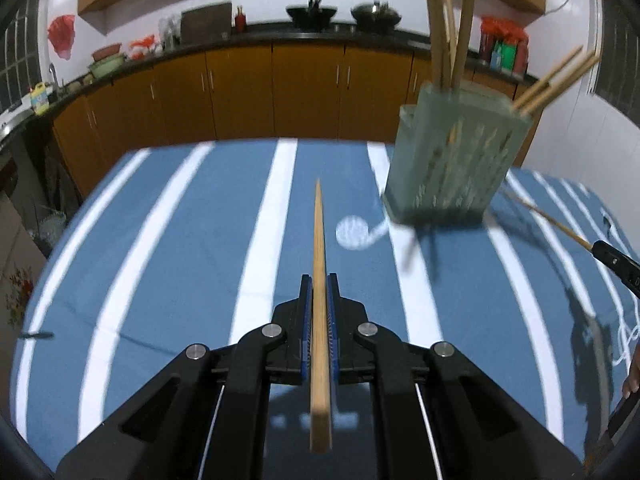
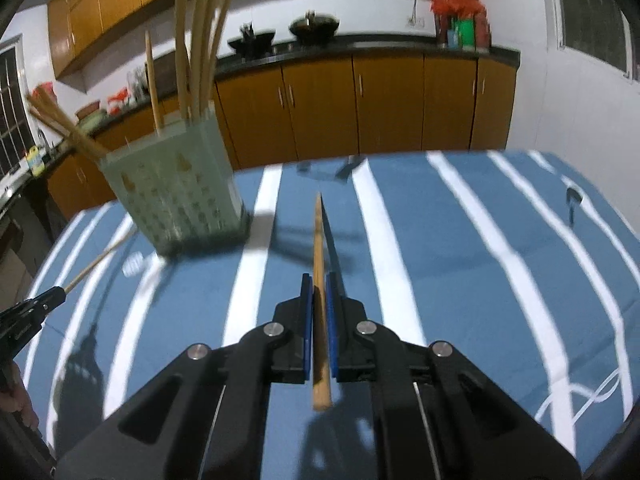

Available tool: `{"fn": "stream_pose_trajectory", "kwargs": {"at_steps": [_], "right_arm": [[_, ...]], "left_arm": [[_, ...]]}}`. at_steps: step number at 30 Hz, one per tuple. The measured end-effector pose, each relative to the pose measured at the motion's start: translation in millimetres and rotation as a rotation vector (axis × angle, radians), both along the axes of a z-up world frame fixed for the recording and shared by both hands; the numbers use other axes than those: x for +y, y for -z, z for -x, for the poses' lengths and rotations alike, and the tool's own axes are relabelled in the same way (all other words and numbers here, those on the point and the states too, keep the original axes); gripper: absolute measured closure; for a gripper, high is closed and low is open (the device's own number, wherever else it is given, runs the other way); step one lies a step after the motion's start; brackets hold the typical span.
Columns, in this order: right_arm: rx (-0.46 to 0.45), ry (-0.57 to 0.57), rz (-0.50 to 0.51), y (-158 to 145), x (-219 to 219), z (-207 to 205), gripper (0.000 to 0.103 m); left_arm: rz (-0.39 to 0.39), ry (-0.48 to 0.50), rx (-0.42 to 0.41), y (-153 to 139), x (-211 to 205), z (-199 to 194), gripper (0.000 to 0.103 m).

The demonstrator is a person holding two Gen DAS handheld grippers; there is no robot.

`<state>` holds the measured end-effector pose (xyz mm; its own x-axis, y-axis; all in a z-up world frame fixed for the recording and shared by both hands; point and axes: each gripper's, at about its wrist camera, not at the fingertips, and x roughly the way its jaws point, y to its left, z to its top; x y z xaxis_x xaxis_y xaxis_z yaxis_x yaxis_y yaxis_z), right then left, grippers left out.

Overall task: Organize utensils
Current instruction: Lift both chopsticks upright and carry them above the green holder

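Note:
A pale green perforated utensil holder (image 1: 454, 156) stands on the blue striped tablecloth, with several wooden chopsticks sticking out of it. It also shows in the right wrist view (image 2: 176, 196). My left gripper (image 1: 319, 280) is shut on a wooden chopstick (image 1: 319, 264) that points forward, left of the holder. My right gripper (image 2: 318, 280) is shut on another wooden chopstick (image 2: 319, 248), right of the holder. Each gripper shows at the edge of the other's view, the right (image 1: 612, 262) and the left (image 2: 36, 308), each with its chopstick toward the holder.
The table (image 1: 180, 240) is covered by a blue cloth with white stripes. A small dark utensil (image 2: 573, 200) lies near the table's far right edge. Orange kitchen cabinets (image 1: 280, 88) and a dark countertop with pots stand behind the table.

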<state>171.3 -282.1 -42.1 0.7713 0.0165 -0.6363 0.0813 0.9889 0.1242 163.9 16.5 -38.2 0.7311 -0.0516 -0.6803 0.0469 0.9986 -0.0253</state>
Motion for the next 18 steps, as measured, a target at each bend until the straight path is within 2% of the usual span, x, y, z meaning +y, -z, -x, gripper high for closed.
{"fn": "stream_pose_trajectory", "kwargs": {"at_steps": [5,18], "right_arm": [[-0.086,0.001,0.007,-30.8,-3.2,5.2,0.095],[-0.223,-0.016,0.011,-81.0,2.7,11.5,0.095]], "left_arm": [[0.028,-0.004,-0.083,-31.3,6.0,3.5,0.095],[0.060,0.026,-0.216,-88.0,8.7,6.4,0.095]]}}
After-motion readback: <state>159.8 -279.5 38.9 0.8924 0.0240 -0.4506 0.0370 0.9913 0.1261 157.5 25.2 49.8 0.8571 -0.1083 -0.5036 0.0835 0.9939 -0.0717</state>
